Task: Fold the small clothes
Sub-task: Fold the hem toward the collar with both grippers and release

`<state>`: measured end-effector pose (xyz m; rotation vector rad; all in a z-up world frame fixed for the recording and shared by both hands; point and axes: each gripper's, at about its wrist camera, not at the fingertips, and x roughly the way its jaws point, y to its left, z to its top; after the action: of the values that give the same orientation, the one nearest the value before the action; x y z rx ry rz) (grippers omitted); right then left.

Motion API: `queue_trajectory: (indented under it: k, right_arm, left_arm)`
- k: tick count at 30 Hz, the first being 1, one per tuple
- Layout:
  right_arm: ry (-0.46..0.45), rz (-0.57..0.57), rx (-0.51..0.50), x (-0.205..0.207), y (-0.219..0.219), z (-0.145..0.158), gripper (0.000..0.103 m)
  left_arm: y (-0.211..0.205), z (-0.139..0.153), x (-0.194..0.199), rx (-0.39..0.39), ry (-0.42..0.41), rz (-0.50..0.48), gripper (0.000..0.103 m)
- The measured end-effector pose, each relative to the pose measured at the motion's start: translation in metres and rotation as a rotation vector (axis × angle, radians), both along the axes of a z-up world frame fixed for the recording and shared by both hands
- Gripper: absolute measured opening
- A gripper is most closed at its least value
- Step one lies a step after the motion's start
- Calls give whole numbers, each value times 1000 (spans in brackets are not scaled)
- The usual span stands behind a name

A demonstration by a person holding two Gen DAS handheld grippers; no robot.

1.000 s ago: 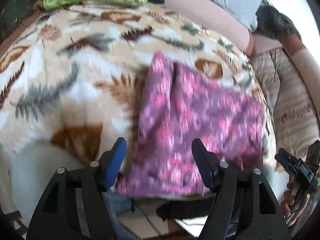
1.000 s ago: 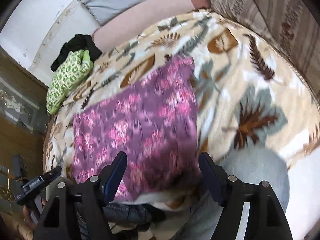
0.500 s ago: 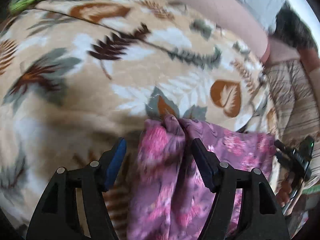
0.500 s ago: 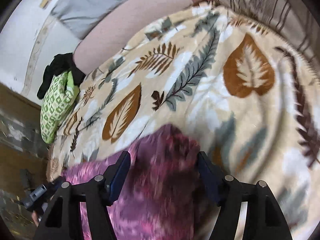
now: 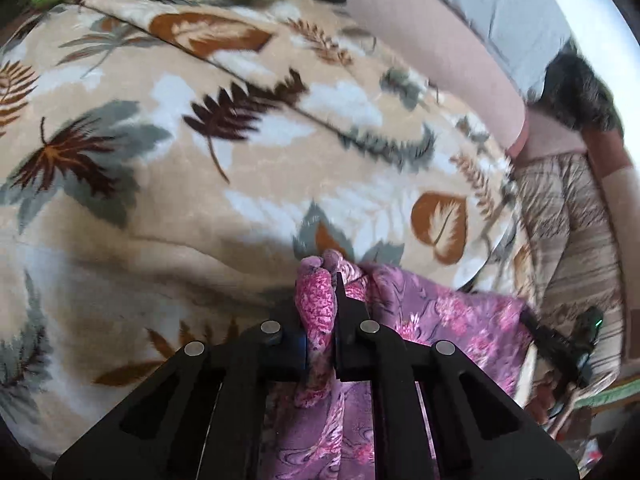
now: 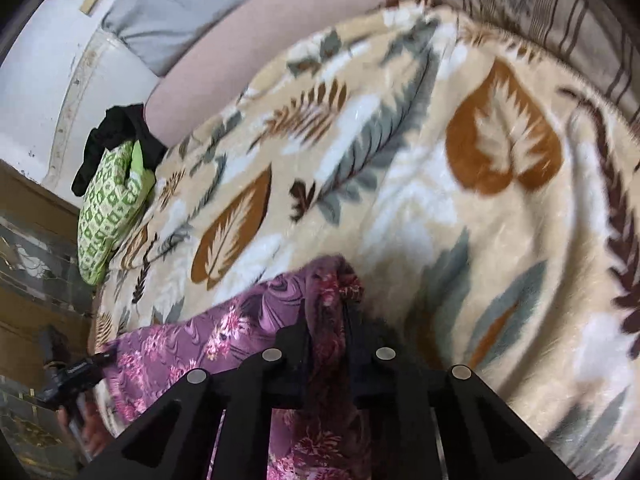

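Observation:
A purple floral cloth lies on a beige blanket with a leaf print. My left gripper is closing its jaws on the cloth's far left corner, and the fabric bunches up between the pads. In the right wrist view the same cloth spreads to the left over the blanket. My right gripper is closing on the far right corner, with a fold pinched between its fingers. Each view also catches the other gripper at the cloth's far edge.
A green patterned pillow with a black garment beside it lies at the blanket's far left. A pink bolster and a grey cushion run along the back. A striped cushion borders the right side.
Both grippers moved forward over the cloth to its far corners and went from wide open to closed on the fabric. The corners now bunch up between the fingers.

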<state>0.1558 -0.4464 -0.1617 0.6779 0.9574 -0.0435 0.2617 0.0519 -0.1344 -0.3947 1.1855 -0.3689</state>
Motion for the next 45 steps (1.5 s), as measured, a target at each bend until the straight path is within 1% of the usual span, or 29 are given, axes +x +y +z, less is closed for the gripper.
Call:
queue_trajectory:
  k: [4,5,7,9,10,11,12,13,15,17,18,20,23,24,26,27,28,29,30,32,33,35,36,37,39,41,42,43,45]
  right_arm:
    - [0,-7,-16,2,-2,2,12]
    - [6,-9,-29,3,0,3,12]
    - [9,-18,-38,3,-2,3,12]
    - [27,-59,-35,0,-8,1,11]
    - [11,-70,-24,-2,-11,2,11]
    - [2,-77,-22,-4,-13,1,11]
    - [22,-80,-21,-2,-16,-3,11]
    - [53,-85,-22,0,-17,-11,11]
    - [98,-81,-50,6,-15,-21,11]
    - [116,-74,-51,11,-12,-28,12]
    - [116,-48,-60,14,-7,-28,13]
    - [96,-51,-59,9,-5,-20,13]
    - [8,-113,-17,-24,-7,7,19]
    - [-27,-124,-1,-36,-5,15,23]
    - [-96,-122,21,-67,9,33,51]
    - [-117,-118,15,-83,18,41,71]
    - [-137,-106,-1,-99,30,49,75]
    - [-143,-83,-11,-110,43,54,76]
    - [-138,-40,-16,-119,59,55,75]
    - [-118,50,-5,-133,93,50,75]
    - [-103,106,10,-139,116,44,75]
    - [-90,174,7,-146,144,34,75]
    - [-71,194,-21,-149,158,27,75]
    - [-33,213,-70,-148,169,18,71]
    - [19,248,-112,-147,180,7,60]
    - [65,258,-111,-146,183,-5,55]
    - [68,257,-122,-149,183,-8,50]
    - [80,248,-148,-151,182,-11,50]
    - [88,236,-140,-152,174,-15,50]
  left_arm:
    - [11,2,6,-22,5,33,8]
    - [14,6,6,-33,-9,41,8]
    - [15,11,3,9,-42,72,8]
    - [19,14,2,-13,-52,95,8]
    - [20,16,1,-19,-61,89,8]
    - [18,17,1,12,-74,85,8]
    - [16,12,4,37,-64,78,8]
    - [16,3,8,59,-39,82,8]
    - [14,-21,15,150,24,110,8]
    - [2,-36,16,221,59,87,9]
    - [-3,-34,14,255,39,77,10]
    - [-8,-20,7,295,2,62,14]
    - [4,1,-11,256,-17,80,15]
    - [13,12,-26,233,-26,97,15]
    - [23,26,-53,216,-66,100,17]
    - [26,35,-75,222,-99,93,22]
    - [27,42,-96,238,-122,90,44]
    - [27,44,-108,246,-132,89,72]
    - [25,46,-127,252,-144,82,79]
    - [17,43,-157,249,-150,47,81]
    - [7,40,-171,249,-139,6,81]
    - [-10,33,-195,204,-124,-49,81]
    - [-23,29,-207,168,-127,-102,81]
    - [-35,26,-213,163,-127,-150,81]
    - [-70,19,-226,230,-129,-263,81]
    - [-91,12,-233,245,-144,-320,81]
    - [-104,7,-236,275,-144,-350,81]
    - [-112,2,-238,326,-161,-360,80]
    - [-123,-8,-237,408,-164,-355,71]
